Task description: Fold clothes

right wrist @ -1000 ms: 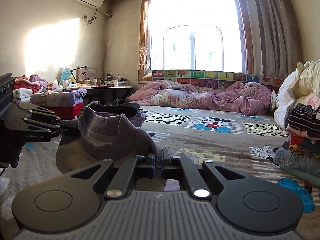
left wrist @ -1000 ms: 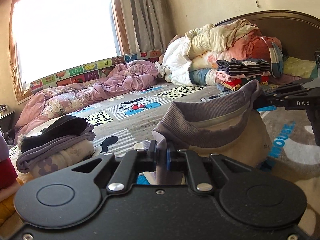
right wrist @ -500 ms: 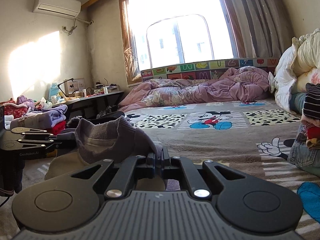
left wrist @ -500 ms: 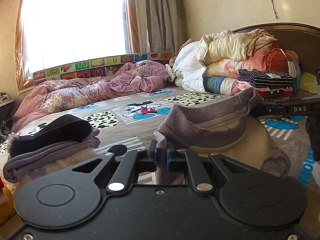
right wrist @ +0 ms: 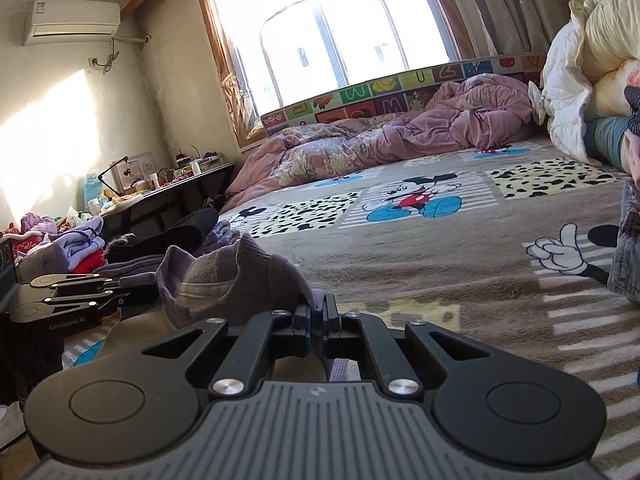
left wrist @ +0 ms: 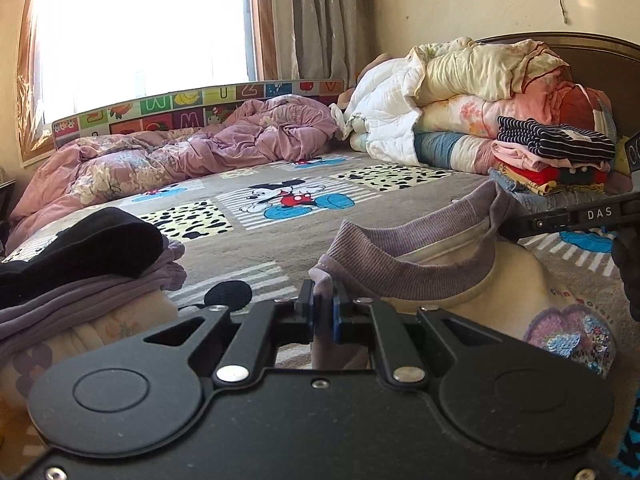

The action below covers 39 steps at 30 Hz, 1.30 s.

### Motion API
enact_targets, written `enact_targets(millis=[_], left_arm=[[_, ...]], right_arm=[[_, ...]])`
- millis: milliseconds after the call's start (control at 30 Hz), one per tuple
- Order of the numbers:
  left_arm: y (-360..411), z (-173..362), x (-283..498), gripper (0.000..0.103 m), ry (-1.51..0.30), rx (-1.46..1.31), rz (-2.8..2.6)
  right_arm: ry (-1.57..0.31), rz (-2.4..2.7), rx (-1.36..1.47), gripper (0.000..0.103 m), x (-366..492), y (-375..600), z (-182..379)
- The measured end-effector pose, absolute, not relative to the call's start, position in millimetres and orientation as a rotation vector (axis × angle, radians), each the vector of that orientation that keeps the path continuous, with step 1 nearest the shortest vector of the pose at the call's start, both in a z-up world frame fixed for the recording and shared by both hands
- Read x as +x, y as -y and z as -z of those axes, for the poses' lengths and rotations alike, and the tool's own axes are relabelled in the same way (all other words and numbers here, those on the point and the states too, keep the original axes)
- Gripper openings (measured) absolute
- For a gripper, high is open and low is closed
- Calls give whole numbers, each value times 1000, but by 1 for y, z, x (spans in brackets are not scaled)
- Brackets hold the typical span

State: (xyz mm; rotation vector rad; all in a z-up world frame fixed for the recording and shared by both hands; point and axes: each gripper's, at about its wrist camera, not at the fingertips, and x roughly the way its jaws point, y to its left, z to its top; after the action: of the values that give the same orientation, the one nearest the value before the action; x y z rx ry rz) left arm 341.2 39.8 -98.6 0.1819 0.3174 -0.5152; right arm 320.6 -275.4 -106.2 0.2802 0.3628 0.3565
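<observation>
The left gripper (left wrist: 323,307) is pinching the purple ribbed collar of a cream sweatshirt with a sequin patch (left wrist: 472,280); the right gripper (right wrist: 318,316) is clamping the collar's other end. The neckline is stretching between them, running toward 2 o'clock in the left view, above the grey cartoon-print bedspread (left wrist: 280,220).

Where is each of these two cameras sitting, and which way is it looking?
Left wrist: rides the left gripper, facing across the bed toward the folded quilts; right gripper at right.
Right wrist: rides the right gripper, facing the window; left gripper at left.
Shared: cream shirt, purple duvet.
</observation>
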Motion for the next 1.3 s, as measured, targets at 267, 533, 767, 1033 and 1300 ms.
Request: enact_targets(millis=[267,533,767,1033,1300], left_arm=[[-35,109,359,7,-385,184,499],[-28,120,370,7,-463,214,459],[-48,108,369,14,-435,127,367],[-35,97,364,15,-442,88,524],[-9,129,372,28,-542,203,531]], right_arm=[[-459,-349,354,6,345,282,125],[-532,-308,413,10,357,290,139],[-491,-238,432,16,351,303,132],[-426,-363,272,16,342,274,113],[-558,-365,254,23,353,261,132]])
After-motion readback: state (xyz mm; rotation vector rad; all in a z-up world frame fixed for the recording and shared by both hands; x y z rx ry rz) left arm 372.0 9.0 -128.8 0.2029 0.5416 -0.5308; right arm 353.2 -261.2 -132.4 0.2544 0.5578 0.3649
